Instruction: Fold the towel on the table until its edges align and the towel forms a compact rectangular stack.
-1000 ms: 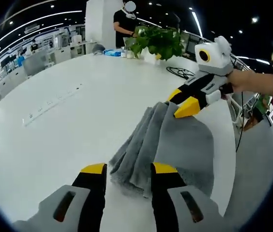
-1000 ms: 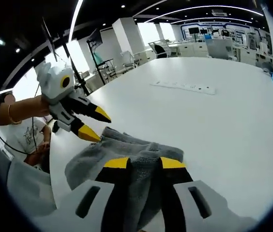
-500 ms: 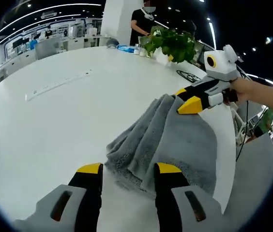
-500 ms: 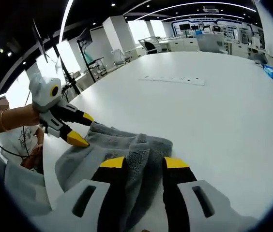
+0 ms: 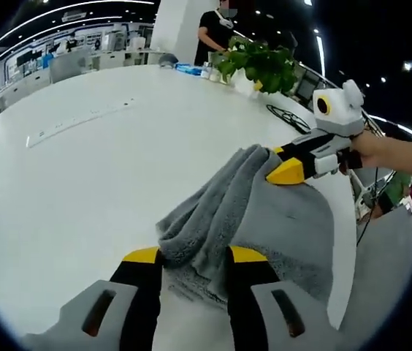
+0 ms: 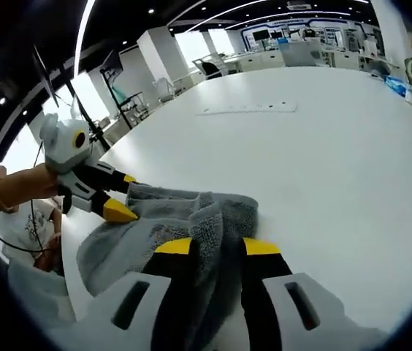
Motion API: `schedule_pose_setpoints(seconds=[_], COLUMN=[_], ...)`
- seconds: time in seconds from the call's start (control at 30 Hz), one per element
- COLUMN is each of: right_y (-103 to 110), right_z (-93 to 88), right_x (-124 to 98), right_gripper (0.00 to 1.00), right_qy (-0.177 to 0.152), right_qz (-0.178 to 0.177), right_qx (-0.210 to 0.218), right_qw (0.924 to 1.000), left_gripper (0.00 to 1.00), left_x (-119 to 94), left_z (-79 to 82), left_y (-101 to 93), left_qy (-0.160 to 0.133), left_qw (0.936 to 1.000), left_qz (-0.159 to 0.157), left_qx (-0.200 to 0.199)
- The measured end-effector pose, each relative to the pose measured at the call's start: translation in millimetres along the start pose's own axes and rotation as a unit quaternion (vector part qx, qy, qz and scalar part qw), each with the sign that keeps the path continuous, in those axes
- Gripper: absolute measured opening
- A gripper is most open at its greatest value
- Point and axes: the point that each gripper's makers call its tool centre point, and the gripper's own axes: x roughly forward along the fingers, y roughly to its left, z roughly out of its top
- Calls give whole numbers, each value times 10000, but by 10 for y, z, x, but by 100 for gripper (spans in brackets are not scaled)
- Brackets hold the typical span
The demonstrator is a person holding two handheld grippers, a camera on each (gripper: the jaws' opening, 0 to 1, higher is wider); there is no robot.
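A grey towel [image 5: 279, 227] lies on the white table [image 5: 82, 183], partly folded, with a raised bunched ridge [image 5: 213, 205] running along its left side. My left gripper [image 5: 193, 255] is at the near end of that ridge, its yellow-tipped jaws pressed against the bunched folds between them. It comes into the right gripper view as the left gripper [image 6: 123, 196], at the towel's far corner. My right gripper [image 6: 218, 247] holds the other end of the towel [image 6: 118, 248], with thick folds filling its jaws. The right gripper [image 5: 282, 162] reaches in from the right, held by a hand.
A white power strip [image 5: 74, 121] lies far out on the table. A potted plant [image 5: 253, 62] and small items stand at the far edge, where a person stands. A black cable [image 5: 283, 113] lies near the plant. The table's edge [image 5: 348, 241] runs just right of the towel.
Half a second ago the left jaws stood a little wider, just short of the towel's edge. Now they are narrower, with the fold between them. The right jaws have narrowed slightly too.
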Motion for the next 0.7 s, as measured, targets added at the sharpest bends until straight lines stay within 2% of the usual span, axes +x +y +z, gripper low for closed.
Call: schedule_pose_setpoints(seconds=[0.1, 0.2, 0.23, 0.3, 0.43, 0.53, 0.7], right_y=[-20, -84, -138, -187, -267, -309, -310], right_z=[9, 14, 53, 92, 160, 216, 225], right_x=[0, 25, 33, 41, 73, 93, 115], right_gripper=[22, 22, 22, 22, 21, 21, 20], right_qy=[-52, -96, -170, -225, -319, -305, -240], right_qz=[-43, -147, -231, -331, -487, -524, -540], right_qx=[5, 35, 73, 17, -37, 70, -84], right_qw=[10000, 9998, 9996, 9992, 9983, 9981, 9982], left_gripper=[33, 32, 32, 31, 31, 31, 32], left_x=[55, 139, 173, 244, 341, 354, 301], left_z=[80, 160, 207, 272, 376, 408, 400], left_y=[70, 104, 183, 188, 285, 260, 264], left_qy=[30, 81, 85, 71, 10, -14, -98], left_qw=[10000, 9998, 9997, 9995, 9997, 9997, 9997], left_qz=[59, -12, -27, -66, -63, 5, 124], left_qx=[17, 167, 228, 287, 222, 235, 185])
